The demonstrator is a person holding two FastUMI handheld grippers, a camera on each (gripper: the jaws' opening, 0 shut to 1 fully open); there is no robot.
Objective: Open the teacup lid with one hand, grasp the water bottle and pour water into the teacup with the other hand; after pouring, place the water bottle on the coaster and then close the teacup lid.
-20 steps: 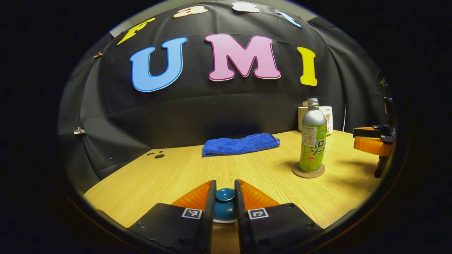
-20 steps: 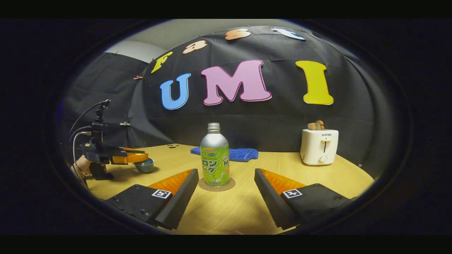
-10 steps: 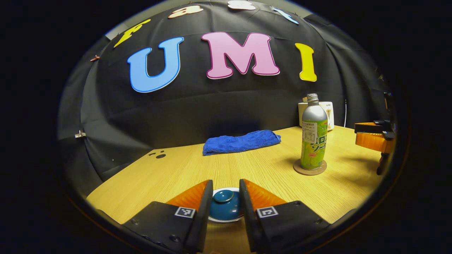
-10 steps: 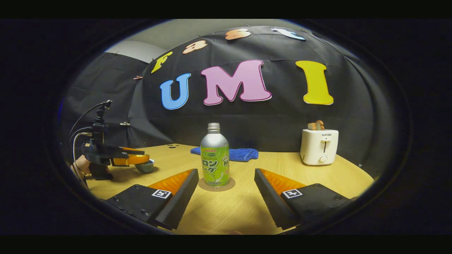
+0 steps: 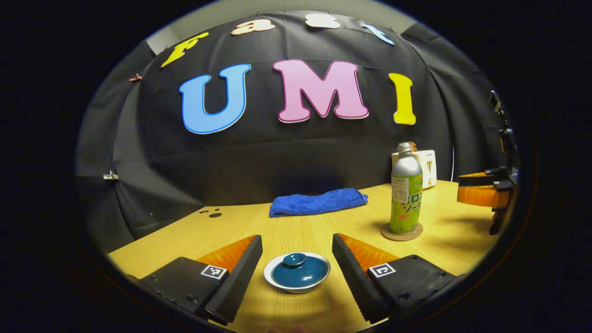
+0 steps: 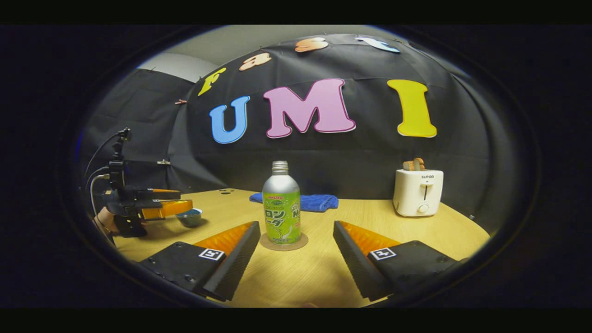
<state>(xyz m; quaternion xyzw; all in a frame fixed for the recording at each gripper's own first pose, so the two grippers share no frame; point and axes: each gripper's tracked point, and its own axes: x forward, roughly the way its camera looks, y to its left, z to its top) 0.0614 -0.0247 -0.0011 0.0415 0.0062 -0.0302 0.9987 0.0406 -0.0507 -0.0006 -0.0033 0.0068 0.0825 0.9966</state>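
**Colours on the table**

The teacup lid is deep teal and the teacup rim below it white. The water bottle is silver above, with a lime-green printed label. Its coaster is brown. The towel is bright blue, the toaster white, the table pale wood-grain.

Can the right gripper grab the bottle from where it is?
Probably yes. The right gripper is open and the bottle stands upright on its coaster just ahead, with nothing between them.
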